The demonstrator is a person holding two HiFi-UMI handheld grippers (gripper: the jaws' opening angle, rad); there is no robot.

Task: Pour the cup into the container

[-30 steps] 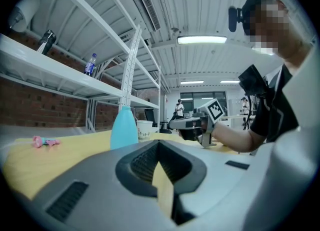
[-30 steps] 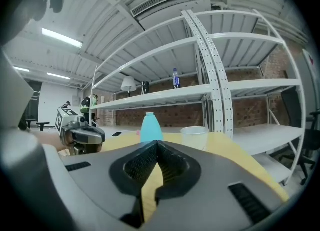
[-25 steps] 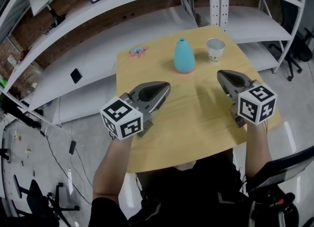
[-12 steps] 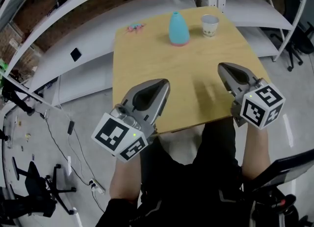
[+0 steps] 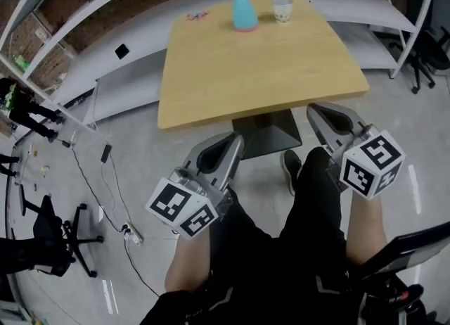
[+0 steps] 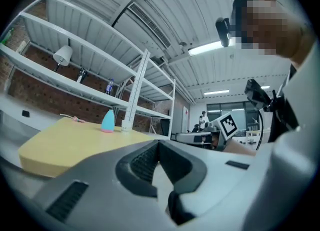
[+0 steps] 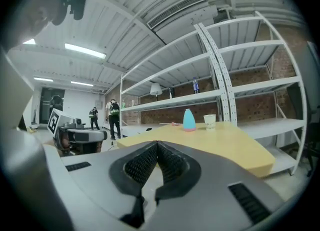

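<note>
The white paper cup [image 5: 283, 9] stands upright at the far edge of the wooden table [image 5: 260, 70], just right of the light-blue, cone-shaped container [image 5: 244, 13]. Both grippers hang short of the table's near edge, above the person's legs. My left gripper [image 5: 235, 141] is shut and empty; my right gripper [image 5: 314, 111] is shut and empty too. In the left gripper view the closed jaws [image 6: 159, 142] point toward the container [image 6: 108, 121] and cup [image 6: 125, 125] far off. The right gripper [image 7: 157, 144] view shows container [image 7: 189, 120] and cup [image 7: 209, 121] equally distant.
A small pink object [image 5: 197, 15] lies at the table's far left corner. White metal shelving [image 5: 140, 7] runs behind the table. Cables [image 5: 105, 176] and an office chair [image 5: 49, 239] are on the floor at left. People [image 7: 114, 117] stand in the background.
The person has backed away from the table: it now sits higher and farther off in the head view. Both grippers have come off the tabletop and hang over the legs, still shut.
</note>
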